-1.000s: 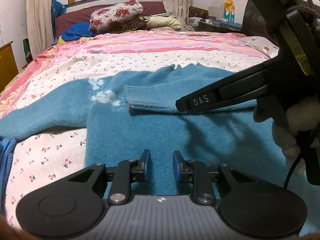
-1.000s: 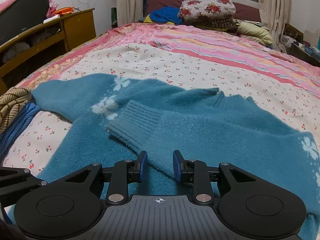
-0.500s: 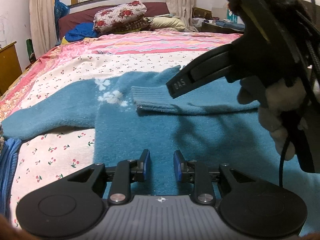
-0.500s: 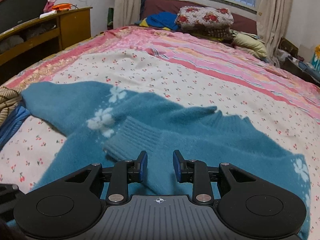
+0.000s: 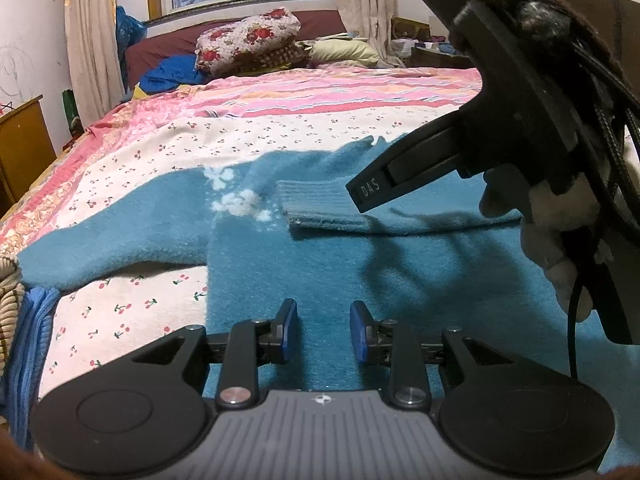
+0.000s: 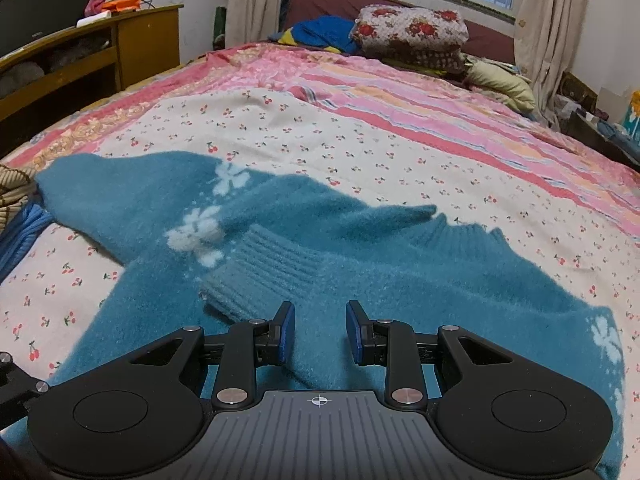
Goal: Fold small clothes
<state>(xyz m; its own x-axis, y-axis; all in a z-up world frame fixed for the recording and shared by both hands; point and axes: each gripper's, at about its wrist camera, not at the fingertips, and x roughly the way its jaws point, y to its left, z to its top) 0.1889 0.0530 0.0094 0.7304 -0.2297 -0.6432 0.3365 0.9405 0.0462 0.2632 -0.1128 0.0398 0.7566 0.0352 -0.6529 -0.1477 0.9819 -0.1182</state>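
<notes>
A teal fuzzy sweater [image 5: 360, 264] with white snowflakes lies flat on the bed. One sleeve is folded across the body, its ribbed cuff [image 5: 316, 208] near the middle. The other sleeve [image 5: 120, 236] stretches out to the left. My left gripper [image 5: 324, 330] hovers low over the sweater's lower body. Its jaws are opening and nothing is between them. My right gripper [image 6: 320, 330] hangs above the folded sleeve just behind the cuff [image 6: 264, 276], open, pads clear of the sweater [image 6: 420, 280]. A gloved hand holds it, and one of its fingers [image 5: 376, 192] shows in the left wrist view.
The bed cover [image 6: 360, 152] is cherry print near me and pink stripes farther off. Pillows and a floral quilt [image 6: 412, 36] sit at the head. A wooden desk [image 6: 132, 44] stands left of the bed. Folded blue and striped clothes [image 5: 24, 340] lie at the left edge.
The right gripper has shifted a little sideways over the folded sleeve. The left gripper's jaws stand slightly wider. The sweater has not moved.
</notes>
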